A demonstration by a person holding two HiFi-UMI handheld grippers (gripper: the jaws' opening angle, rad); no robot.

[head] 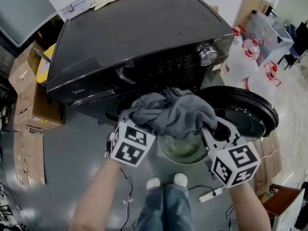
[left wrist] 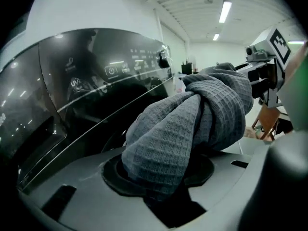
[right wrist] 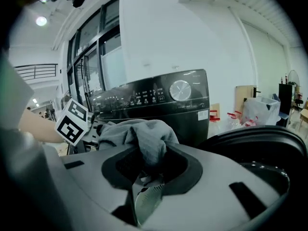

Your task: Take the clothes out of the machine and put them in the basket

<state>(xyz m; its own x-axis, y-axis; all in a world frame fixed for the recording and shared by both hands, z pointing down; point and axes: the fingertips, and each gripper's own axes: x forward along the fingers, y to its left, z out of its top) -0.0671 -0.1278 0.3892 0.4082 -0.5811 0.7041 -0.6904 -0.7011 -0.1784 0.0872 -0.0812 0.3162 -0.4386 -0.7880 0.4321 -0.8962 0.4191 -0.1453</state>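
Note:
A grey waffle-knit cloth hangs bunched in front of the dark washing machine, whose round door stands open to the right. My left gripper is shut on the cloth's left part, and the fabric fills its jaws in the left gripper view. On the cloth's right end my right gripper is shut, with a fold pinched between its jaws. A round pale basket sits on the floor below the cloth. The drum opening is hidden behind the cloth.
Cardboard boxes stand left of the machine. White plastic bags with red handles are at the right. A power strip with a cable lies on the floor near the person's shoes. Gloves and a paper lie on the machine's top.

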